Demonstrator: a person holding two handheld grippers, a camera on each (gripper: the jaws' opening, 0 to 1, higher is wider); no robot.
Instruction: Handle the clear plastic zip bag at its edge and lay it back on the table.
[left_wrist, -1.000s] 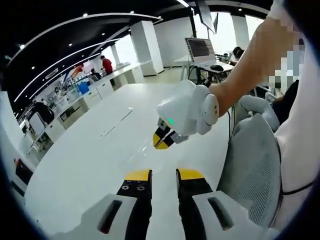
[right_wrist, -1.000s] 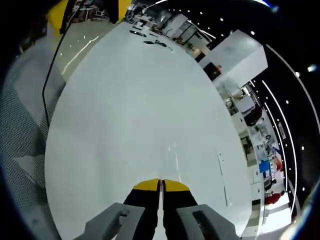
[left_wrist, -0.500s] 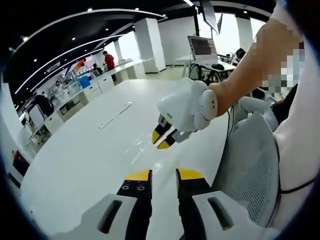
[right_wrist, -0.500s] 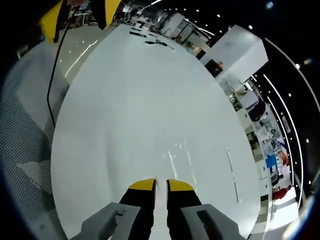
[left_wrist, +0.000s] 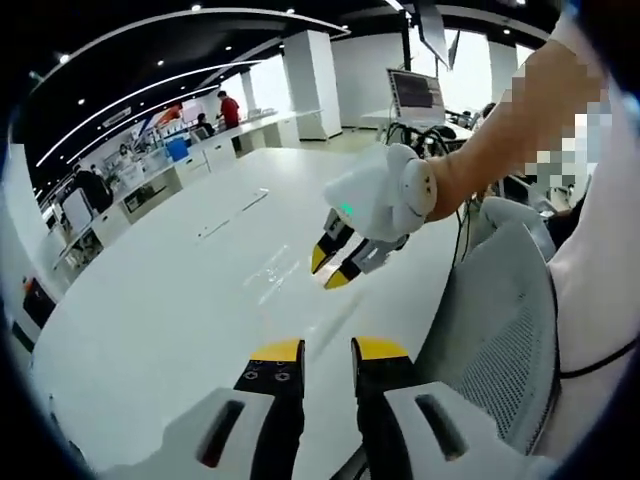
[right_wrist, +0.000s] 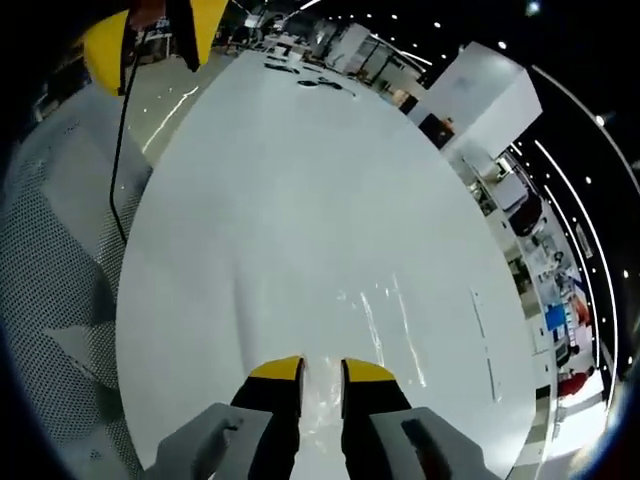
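Clear plastic is hard to read against this white tabletop (right_wrist: 300, 200), and that is why the zip bag (right_wrist: 385, 315) shows mainly as thin glints and creases. In the right gripper view those glints lie flat on the surface just ahead of the yellow tips and a little to their right; in the left gripper view the same sheen sits on the tabletop (left_wrist: 150, 300) below the other tool, near the bag (left_wrist: 272, 272).

Right hand-held gripper (right_wrist: 322, 368) has its jaws parted with bare white between them, holding nothing, which suits a bag already let go; it hangs over the film rather than pinching it. Seen from the left gripper view, the right hand-held gripper (left_wrist: 337, 265) is gripped by a person's hand and tilts down toward the surface, tips apart.

Left hand-held gripper (left_wrist: 327, 349) waits nearer the person with a moderate gap between its jaws, empty, apparently kept clear. A mesh chair (left_wrist: 500, 330) stands at the table's edge. By my reading, the laying-down looks essentially done.
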